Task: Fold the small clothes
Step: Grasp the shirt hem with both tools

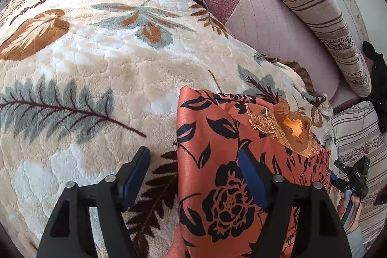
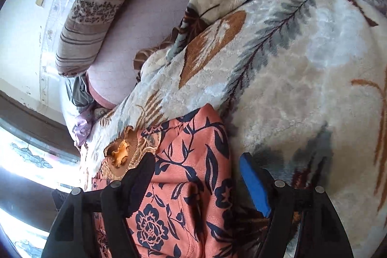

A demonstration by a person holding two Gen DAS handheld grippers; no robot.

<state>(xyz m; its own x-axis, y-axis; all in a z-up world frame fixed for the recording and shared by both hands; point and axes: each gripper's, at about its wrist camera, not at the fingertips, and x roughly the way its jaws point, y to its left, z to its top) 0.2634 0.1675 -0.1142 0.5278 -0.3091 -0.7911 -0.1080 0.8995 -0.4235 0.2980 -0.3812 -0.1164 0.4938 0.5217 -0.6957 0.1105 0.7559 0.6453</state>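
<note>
Orange floral top (image 1: 217, 161) is lying partly folded on the leafy blanket (image 1: 96, 52) on the bed. Both tools are open, gripping nothing: left tool (image 1: 193, 175) straddles its 9 o'clock edge, right tool (image 2: 197, 175) its 3 o'clock edge. Guessing next: pinch both, fold over.

No legible text, label, brand or number anywhere; only small pale marks on the far tool (image 1: 355, 175) beside the orange floral garment (image 1: 217, 161), too blurred to read.
</note>
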